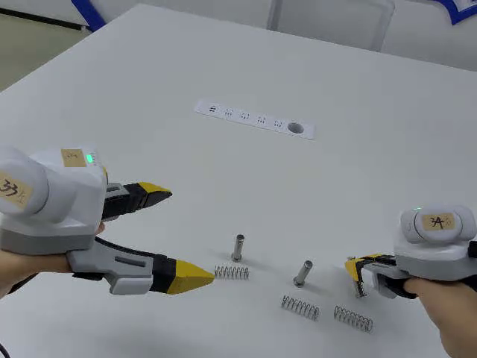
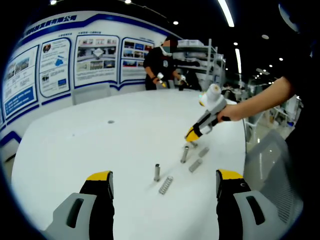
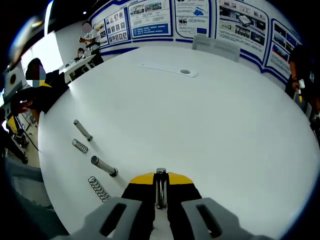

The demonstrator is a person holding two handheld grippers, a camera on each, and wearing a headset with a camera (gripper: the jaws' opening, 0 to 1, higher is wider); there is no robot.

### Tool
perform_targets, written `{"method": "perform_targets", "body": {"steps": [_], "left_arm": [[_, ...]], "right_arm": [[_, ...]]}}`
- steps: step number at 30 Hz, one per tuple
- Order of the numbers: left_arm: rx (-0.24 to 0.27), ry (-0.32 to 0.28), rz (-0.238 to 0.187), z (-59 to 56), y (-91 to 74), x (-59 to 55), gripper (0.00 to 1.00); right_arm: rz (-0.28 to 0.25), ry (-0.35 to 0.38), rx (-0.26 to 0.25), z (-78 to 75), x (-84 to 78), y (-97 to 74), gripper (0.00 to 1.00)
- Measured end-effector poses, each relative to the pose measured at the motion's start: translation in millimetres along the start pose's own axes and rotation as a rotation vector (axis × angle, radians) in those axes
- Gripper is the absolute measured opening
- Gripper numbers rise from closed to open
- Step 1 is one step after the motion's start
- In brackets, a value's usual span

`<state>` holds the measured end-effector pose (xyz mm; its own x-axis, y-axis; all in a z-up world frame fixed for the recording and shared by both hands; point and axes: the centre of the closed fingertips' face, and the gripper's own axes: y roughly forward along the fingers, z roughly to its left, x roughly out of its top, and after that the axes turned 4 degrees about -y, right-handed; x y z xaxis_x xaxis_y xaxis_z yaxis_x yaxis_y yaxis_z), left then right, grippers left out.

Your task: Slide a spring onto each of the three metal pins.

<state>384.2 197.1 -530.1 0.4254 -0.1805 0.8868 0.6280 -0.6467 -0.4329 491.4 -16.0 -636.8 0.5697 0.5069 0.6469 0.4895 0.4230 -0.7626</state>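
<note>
In the head view the left gripper (image 1: pixel 177 235) sits at the lower left of the frame, its two yellow-tipped jaws spread wide with nothing between them. Just right of its lower jaw tip the left spring (image 1: pixel 232 272) lies flat on the white table (image 1: pixel 149 89), close to the tip but apart from it. The left pin (image 1: pixel 238 247) stands upright just above that spring in the frame. In the left gripper view this pin and spring lie ahead, in the gap between the open jaws. Toward the upper centre of the head view a white socket strip (image 1: pixel 256 119) is set into the tabletop, well apart from the parts. At lower centre the middle pin (image 1: pixel 303 272) stands on its foot, with the middle spring (image 1: pixel 300 306) lying just below it. The right spring (image 1: pixel 352 318) lies flat toward the lower right, just under the right gripper (image 1: pixel 358 272). That gripper comes in from the lower right edge with its jaws drawn narrow onto the third pin (image 1: pixel 360 285). In the right gripper view that pin sits clamped between the yellow tips; whether its foot touches the table cannot be told.
</note>
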Motion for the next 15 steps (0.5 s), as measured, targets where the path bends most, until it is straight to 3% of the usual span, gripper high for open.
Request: {"method": "perform_targets", "body": {"steps": [8, 15], "left_arm": [[-0.003, 0.003, 0.007, -3.4, -0.9, -1.5, 0.86], [-0.012, 0.012, 0.009, -7.8, 1.4, 2.2, 0.86]], "right_arm": [[-0.065, -0.02, -0.009, 0.0, 6.3, -10.1, 0.08], [-0.113, -0.02, -0.014, 0.8, 2.4, -17.6, 0.08]]}}
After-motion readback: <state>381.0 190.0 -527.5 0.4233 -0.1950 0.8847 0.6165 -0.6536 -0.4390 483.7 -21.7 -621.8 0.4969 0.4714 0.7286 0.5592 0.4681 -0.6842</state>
